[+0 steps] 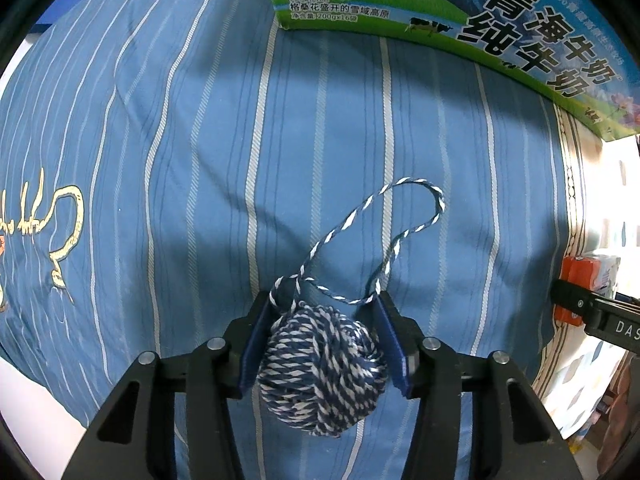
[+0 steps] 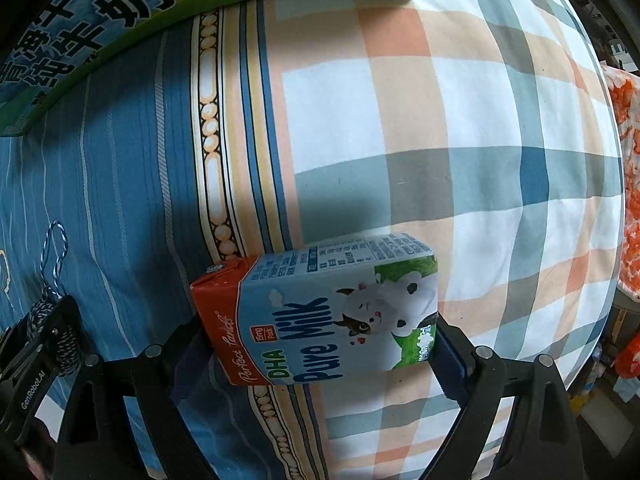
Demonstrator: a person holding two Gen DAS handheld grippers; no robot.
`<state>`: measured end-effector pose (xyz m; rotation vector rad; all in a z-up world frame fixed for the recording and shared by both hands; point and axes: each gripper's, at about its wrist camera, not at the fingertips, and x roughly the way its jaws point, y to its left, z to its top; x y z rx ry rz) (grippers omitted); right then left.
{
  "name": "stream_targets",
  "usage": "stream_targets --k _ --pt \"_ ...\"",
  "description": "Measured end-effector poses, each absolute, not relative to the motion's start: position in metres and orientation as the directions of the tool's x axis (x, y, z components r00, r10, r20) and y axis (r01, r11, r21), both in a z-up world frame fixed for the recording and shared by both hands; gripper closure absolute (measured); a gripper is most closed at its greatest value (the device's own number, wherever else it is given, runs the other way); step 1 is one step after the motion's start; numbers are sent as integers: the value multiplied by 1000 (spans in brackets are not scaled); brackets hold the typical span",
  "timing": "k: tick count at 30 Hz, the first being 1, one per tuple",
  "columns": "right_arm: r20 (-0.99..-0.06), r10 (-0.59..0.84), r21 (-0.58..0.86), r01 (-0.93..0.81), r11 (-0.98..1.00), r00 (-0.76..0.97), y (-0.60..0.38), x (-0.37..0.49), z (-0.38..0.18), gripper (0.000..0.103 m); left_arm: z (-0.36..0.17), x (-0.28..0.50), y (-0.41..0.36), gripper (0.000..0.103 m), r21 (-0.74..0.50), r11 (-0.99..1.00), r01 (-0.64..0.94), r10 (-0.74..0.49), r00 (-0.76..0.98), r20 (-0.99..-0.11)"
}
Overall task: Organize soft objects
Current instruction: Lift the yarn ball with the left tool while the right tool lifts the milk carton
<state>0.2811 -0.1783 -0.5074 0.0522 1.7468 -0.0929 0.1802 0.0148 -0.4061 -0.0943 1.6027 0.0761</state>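
A blue-and-white yarn ball [image 1: 322,368] sits between the blue pads of my left gripper [image 1: 324,312], which is shut on it. Its twisted cord loop [image 1: 400,220] trails over the blue striped bedspread [image 1: 200,160]. In the right wrist view a small "Pure Milk" carton [image 2: 320,312] with an orange end lies lengthwise between the fingers of my right gripper [image 2: 320,332], whose pads press on both of its ends. The carton hangs above the plaid cover [image 2: 480,140] and casts a shadow there. The yarn ball [image 2: 66,344] also shows at the left edge of that view.
A large green-and-blue milk case [image 1: 440,20] with Chinese lettering stands at the far side of the bed, also seen as the milk case [image 2: 120,8]. Orange patterned fabric [image 2: 628,120] lies past the bed's right edge. A patterned border strip [image 2: 212,160] divides the striped and plaid cloth.
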Motion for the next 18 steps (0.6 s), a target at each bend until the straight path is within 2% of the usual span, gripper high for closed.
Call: stream_targets --k 8,11,14,16,18 --pt "-984 13 -4 97 995 -177 -184 278 -501 11 -390 177 15 66 -43 993 -109 -45 -23 -999" --pt "-984 42 23 107 994 -172 -186 274 -495 11 -378 175 15 73 -68 992 -109 -70 -17 -997" --pt "-985 62 45 105 993 -163 -186 269 -486 11 -375 175 12 72 -65 995 -82 -68 -28 -997" --pt "-984 70 55 94 994 -161 -184 268 -482 11 -384 178 16 65 -70 994 -85 -75 -67 -995" --pt "-985 72 59 85 995 -160 -183 267 -479 11 -396 179 24 42 -105 986 -132 -120 -110 -987"
